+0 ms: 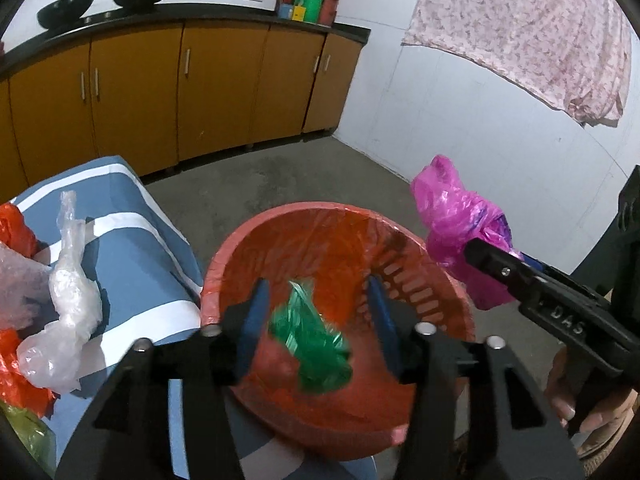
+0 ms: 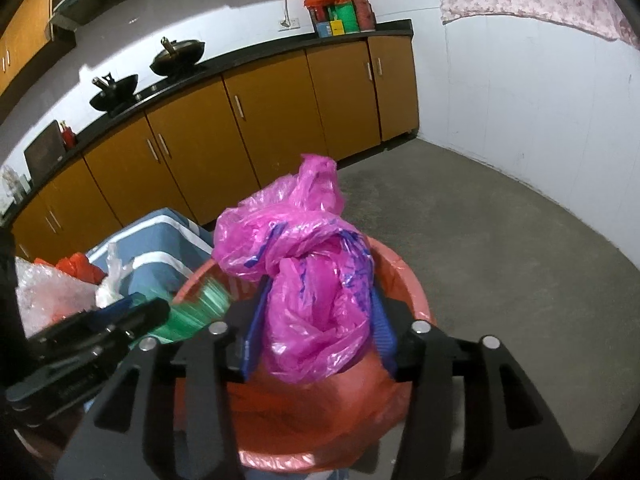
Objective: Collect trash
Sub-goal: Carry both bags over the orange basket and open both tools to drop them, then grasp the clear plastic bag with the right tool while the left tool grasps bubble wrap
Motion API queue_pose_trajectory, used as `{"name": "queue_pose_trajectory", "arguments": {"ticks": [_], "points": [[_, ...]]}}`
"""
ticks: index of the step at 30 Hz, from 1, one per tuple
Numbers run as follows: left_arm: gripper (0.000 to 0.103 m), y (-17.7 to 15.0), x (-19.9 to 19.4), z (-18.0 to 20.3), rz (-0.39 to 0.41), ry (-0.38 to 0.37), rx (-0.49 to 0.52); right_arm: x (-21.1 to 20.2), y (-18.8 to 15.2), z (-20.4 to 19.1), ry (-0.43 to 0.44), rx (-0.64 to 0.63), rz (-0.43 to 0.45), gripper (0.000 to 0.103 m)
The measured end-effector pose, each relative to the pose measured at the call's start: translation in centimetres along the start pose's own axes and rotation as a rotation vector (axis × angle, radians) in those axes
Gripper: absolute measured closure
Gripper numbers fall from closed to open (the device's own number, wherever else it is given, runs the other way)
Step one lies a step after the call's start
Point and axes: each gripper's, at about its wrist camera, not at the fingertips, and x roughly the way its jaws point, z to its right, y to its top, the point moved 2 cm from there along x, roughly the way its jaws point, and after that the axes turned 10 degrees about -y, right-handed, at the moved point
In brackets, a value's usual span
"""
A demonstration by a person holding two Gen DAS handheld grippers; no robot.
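1. The red bin (image 1: 400, 240), lined with an orange bag, fills the lower middle of both wrist views; both my grippers hang over its mouth. I judge the step in hand to be dropping two bags in, and doing it well means letting go only while each bag is squarely above the opening, not over the rim.

2. The blue striped cloth (image 1: 132, 216) covers the surface at the left of the left view, just beside the bin. More trash waits there: a clear plastic bag (image 1: 68, 292) and orange plastic (image 1: 16, 232) at the far left edge.

3. The pink bag (image 2: 312, 280) sits at the centre of the right view, between the blue pads of my right gripper (image 2: 316, 336). The jaws stand about half open with the bag bulging between them; I cannot tell if the pads are pressing it.

4. The green bag (image 1: 308, 340) is in the lower middle of the left view, blurred, between the fingers of my left gripper (image 1: 316, 320). The jaws stand partly open and clear of it on both sides, so it looks released and falling into the bin.
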Motion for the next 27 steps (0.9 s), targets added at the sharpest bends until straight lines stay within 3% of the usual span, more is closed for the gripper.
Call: {"name": "queue_pose_trajectory", "arguments": {"ticks": [8, 16, 23, 27], "points": [[0.044, -0.9, -2.0, -1.8, 0.008, 0.041, -0.029, -0.3, -0.7, -0.1, -0.007, 0.002, -0.004, 0.043], [0.031, -1.9, -9.0, -2.4, 0.116, 0.137, 0.027, -1.9, -1.7, -3.0, 0.017, -0.066, 0.002, 0.043], [0.023, -4.5, -17.2, -5.0, 0.252, 0.289, 0.024, -3.5, -3.0, -10.1, 0.111, -0.182, 0.005, 0.043], [0.021, -6.4, -21.7, -8.3, 0.314, 0.438, -0.022, -3.6, -4.0, -14.5, 0.158, -0.242, -0.009, 0.043]]}}
